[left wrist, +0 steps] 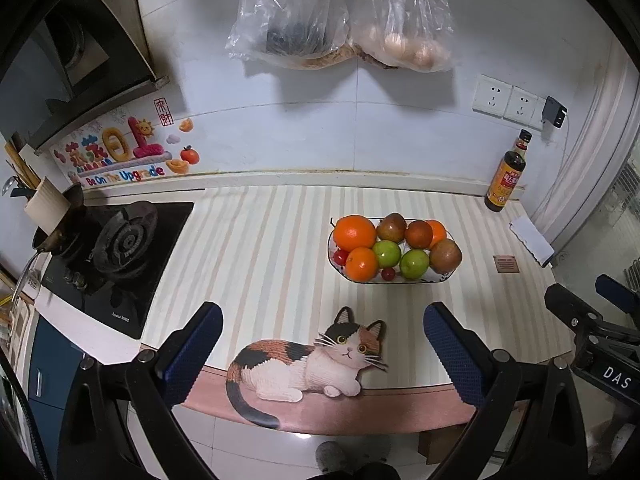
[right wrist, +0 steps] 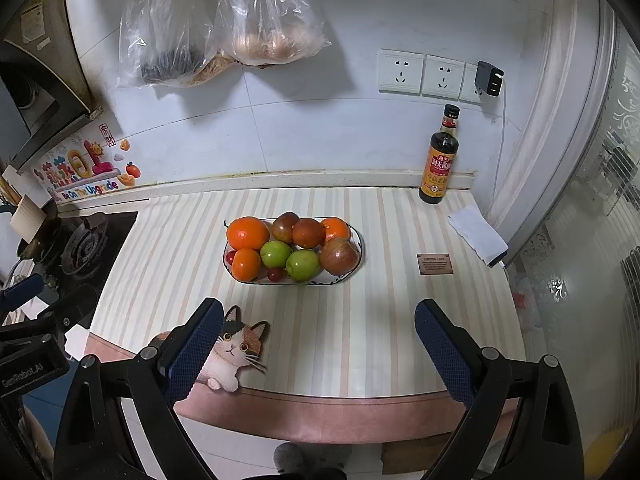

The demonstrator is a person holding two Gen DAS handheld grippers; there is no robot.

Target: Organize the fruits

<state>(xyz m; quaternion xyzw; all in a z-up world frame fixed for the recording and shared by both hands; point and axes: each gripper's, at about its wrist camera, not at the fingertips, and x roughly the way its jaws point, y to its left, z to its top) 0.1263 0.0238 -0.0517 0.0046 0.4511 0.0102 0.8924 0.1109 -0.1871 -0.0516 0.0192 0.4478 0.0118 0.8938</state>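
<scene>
1. Left gripper (left wrist: 323, 344), black-framed with blue textured pads: jaws spread wide, nothing between them, poised over the counter's near edge above the calico-cat-shaped mat (left wrist: 308, 364).
2. Right gripper (right wrist: 315, 342), of the same build: jaws likewise spread wide and bare, touching nothing, level with its partner; both face the fruit squarely, a stance that suits either approach or withdrawal.
3. Striped cream counter cover (right wrist: 360, 340): bare between the grippers and the dish, so no fruit lies loose on it.
4. White oval dish with dark rim (right wrist: 356, 268): holds all visible fruit, namely oranges (right wrist: 247, 233), green apples (right wrist: 302, 265), red apples (right wrist: 338, 256) and cherry tomatoes (right wrist: 274, 274), packed touching, apparently gathered so that nothing rolls.
5. Dark sauce bottle (right wrist: 439, 160): upright against the wall, well apart.
</scene>
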